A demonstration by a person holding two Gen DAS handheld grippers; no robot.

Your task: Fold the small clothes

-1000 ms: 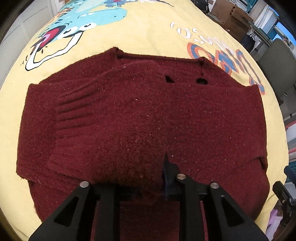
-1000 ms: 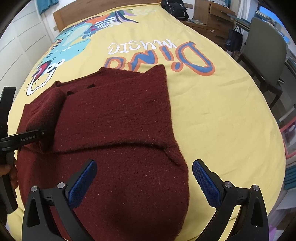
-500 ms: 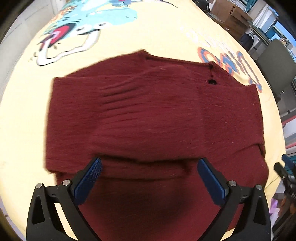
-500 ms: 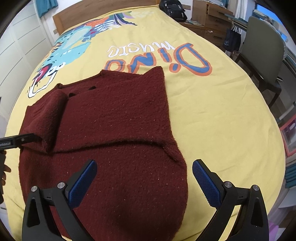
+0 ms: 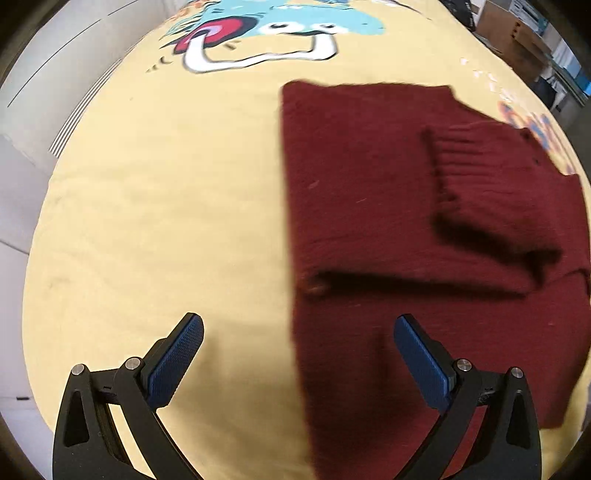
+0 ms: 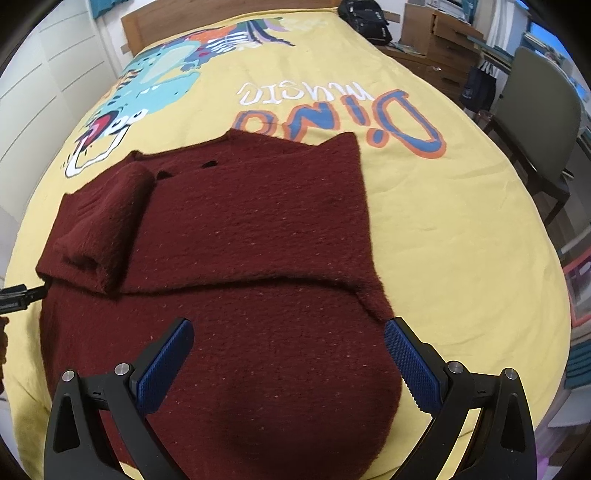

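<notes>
A dark red knitted sweater (image 6: 251, 236) lies flat on the yellow bedspread (image 6: 443, 221), both sleeves folded in over its body. In the left wrist view the sweater (image 5: 388, 221) fills the right half, its ribbed cuff (image 5: 480, 173) lying on top. My left gripper (image 5: 295, 350) is open and holds nothing; it hangs over the sweater's left edge, one finger above bare bedspread (image 5: 147, 221). My right gripper (image 6: 288, 350) is open and holds nothing, above the sweater's lower body. A tip of the left gripper (image 6: 22, 295) shows at the sweater's left edge.
The bedspread carries a dinosaur print (image 6: 147, 81) and large lettering (image 6: 332, 107). A wooden headboard (image 6: 221, 22) is at the far end, with a dark backpack (image 6: 365, 22) and wooden drawers (image 6: 443, 40) beyond. A grey-green chair (image 6: 535, 110) stands right of the bed.
My left gripper let go of the left sleeve, opened wide and swung left off the sweater's middle to its left edge. The sleeve now lies folded on the body. The right gripper stayed open.
</notes>
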